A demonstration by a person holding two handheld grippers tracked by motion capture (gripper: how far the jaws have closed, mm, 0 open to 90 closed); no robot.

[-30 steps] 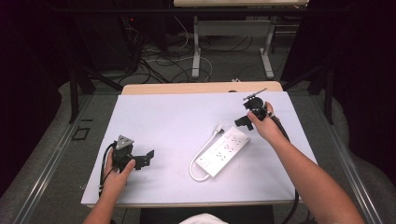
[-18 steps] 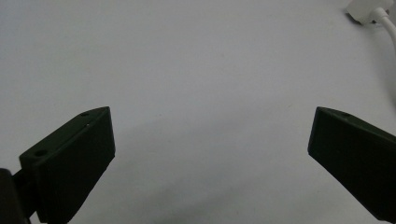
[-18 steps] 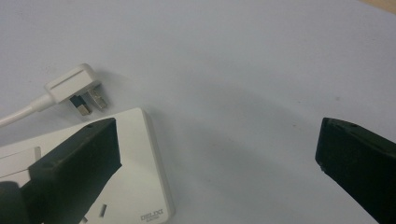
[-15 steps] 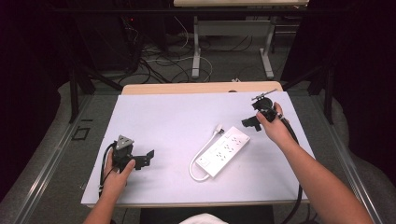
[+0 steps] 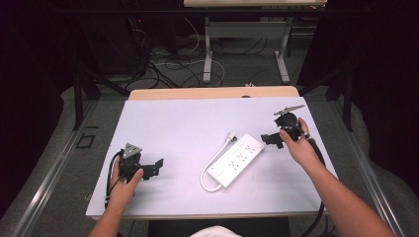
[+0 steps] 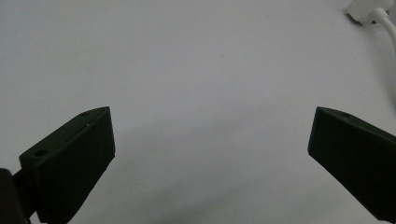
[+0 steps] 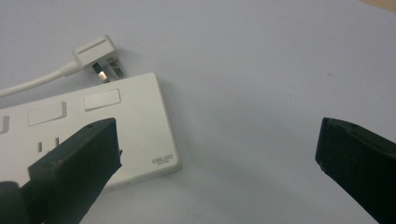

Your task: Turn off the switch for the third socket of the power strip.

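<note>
- At the middle of the white table top (image 5: 178,123) lies a white power strip (image 5: 237,159), set diagonally, its cord (image 5: 210,168) looping along its left side and its plug (image 5: 230,136) just beside its far end.
- Just right of the strip's far end, the right gripper (image 5: 272,140) hovers with jaws spread wide and empty; one jaw overlaps the strip's corner in the right gripper view.
- Well left of the strip, the left gripper (image 5: 154,167) rests low over bare table, jaws wide apart, holding nothing.
- To grip well, the right jaws should probably straddle the strip's narrow end squarely and clear of the plug prongs before closing.
</note>
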